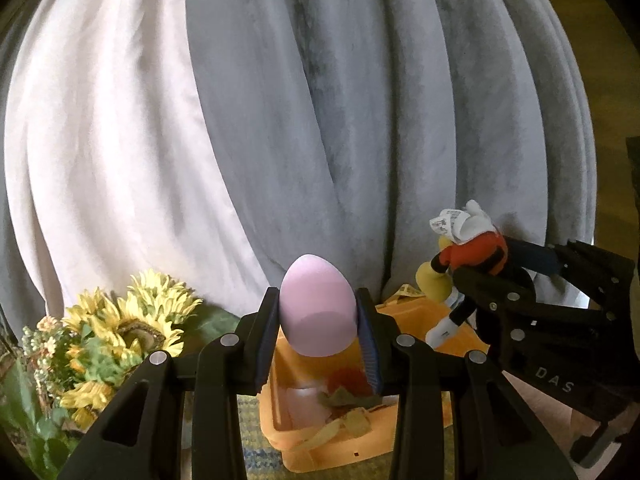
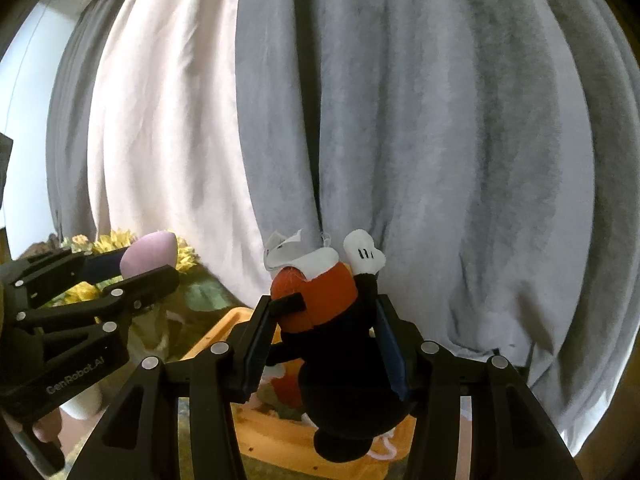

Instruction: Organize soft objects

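My left gripper is shut on a pink egg-shaped sponge, held in the air above an orange bin; the same sponge and left gripper show at the left of the right wrist view. My right gripper is shut on a black, red and white plush mouse toy, which hangs upside down over the orange bin. From the left wrist camera the plush toy sits in the right gripper at the right. Red and pale soft items lie inside the bin.
Grey and white curtains hang close behind the bin. A bunch of artificial sunflowers stands at the left beside it. A woven mat lies under the bin.
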A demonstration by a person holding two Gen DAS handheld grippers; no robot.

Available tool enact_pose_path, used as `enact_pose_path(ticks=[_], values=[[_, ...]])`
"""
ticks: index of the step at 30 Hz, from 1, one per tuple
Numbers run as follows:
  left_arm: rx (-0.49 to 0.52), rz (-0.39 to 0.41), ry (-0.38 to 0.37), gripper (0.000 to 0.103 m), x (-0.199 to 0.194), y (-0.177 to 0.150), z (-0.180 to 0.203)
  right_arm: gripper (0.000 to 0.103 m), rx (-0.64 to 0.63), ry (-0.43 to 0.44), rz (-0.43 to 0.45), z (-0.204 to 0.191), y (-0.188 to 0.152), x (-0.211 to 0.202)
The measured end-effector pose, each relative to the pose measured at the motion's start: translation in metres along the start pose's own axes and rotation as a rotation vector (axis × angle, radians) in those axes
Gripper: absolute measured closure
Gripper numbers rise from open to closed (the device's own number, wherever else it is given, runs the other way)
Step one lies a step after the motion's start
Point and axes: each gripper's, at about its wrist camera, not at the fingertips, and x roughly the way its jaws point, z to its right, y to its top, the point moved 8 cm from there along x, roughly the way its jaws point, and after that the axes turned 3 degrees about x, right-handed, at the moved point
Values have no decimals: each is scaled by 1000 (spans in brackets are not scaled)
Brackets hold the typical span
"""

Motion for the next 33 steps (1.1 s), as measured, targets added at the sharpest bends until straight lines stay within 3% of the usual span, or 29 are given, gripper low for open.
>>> enact_pose_path(ticks=[10,19,27,29,33], values=[[28,-84,-10,67,62,-20,3,52,-70,1,-140,11,-26,76],[9,-231,-87,67,122,-57,7,52,-135,56,-267,1,-58,125],[-15,-331,-139,66,144,-88,11,51,-105,100,-382,2,-87,153],[-5,-340,-132,61,146,-90,10,48,-97,122,-402,1,-92,157],[6,-336,-109,48,147,-91,8,41,-95,84,-407,6,-97,160]])
